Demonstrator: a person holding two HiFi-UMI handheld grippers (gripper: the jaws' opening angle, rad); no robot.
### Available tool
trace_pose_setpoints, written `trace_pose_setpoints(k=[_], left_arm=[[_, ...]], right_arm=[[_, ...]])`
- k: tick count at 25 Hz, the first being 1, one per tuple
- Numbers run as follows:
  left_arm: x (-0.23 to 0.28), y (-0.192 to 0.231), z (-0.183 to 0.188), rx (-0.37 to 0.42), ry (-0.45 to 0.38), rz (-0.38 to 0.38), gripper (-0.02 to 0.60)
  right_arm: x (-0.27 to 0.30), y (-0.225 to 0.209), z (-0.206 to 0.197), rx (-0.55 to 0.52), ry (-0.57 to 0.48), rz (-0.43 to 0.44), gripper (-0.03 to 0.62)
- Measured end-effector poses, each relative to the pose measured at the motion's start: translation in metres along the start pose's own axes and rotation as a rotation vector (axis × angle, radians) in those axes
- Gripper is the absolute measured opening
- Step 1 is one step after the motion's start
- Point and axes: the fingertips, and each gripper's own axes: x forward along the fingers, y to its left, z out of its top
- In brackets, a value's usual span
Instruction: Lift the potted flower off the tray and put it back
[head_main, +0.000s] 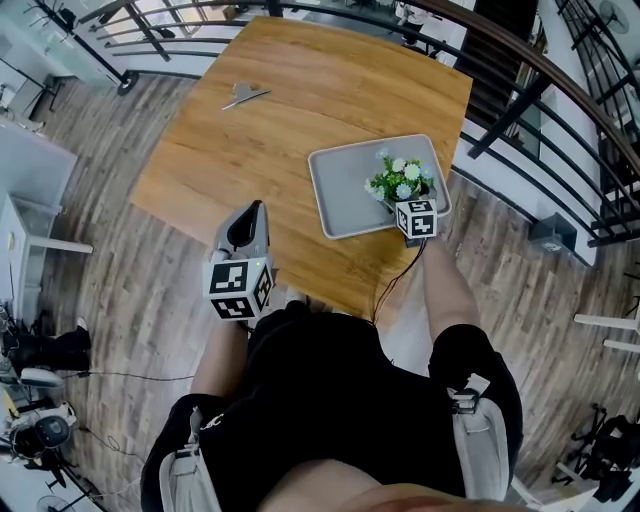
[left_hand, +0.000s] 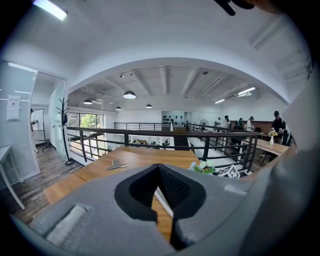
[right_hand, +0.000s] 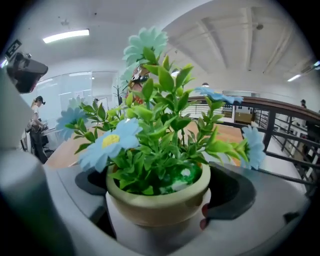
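Clamping cream blue-flowered pot (right_hand: 157, 200) in right claw (right_hand: 159, 189), at grey rectangular tray (head_main: 345, 190) corner, showing only in head view; holding left claw (left_hand: 159, 170) closed.

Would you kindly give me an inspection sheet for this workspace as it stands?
Surface: wooden table.
Job's things: potted flower over the near right corner of the grey tray; lifted or resting, cannot tell.
Clutter: small grey metal piece on the table's far left.
Grippers: left gripper shut, empty, at the table's near edge; right gripper shut on the potted flower.
Cables: black cable from the right gripper towards the person.
Surroundings: black railing, wood floor.
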Motion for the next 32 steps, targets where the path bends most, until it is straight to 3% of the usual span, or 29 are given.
trace_pose_setpoints(k=[4,12,19,32], left_arm=[[-0.001,-0.004,0.004,0.002,-0.01,-0.027,0.012],[0.001,-0.004,0.018,0.003,-0.047,-0.084,0.012],[0.018,-0.018,0.031,-0.013,-0.078,-0.178,0.012],[0.04,-0.07,0.055,-0.003,-0.122,-0.389,0.012]], right_arm=[[-0.002,-0.004,-0.002,0.059,0.025,-0.094,0.58],[-0.013,0.002,0.003,0.124,0.066,-0.2,0.58],[-0.052,0.002,0.08,0.097,-0.077,-0.259,0.58],[-0.19,0.031,0.238,0.056,-0.397,-0.429,0.58]])
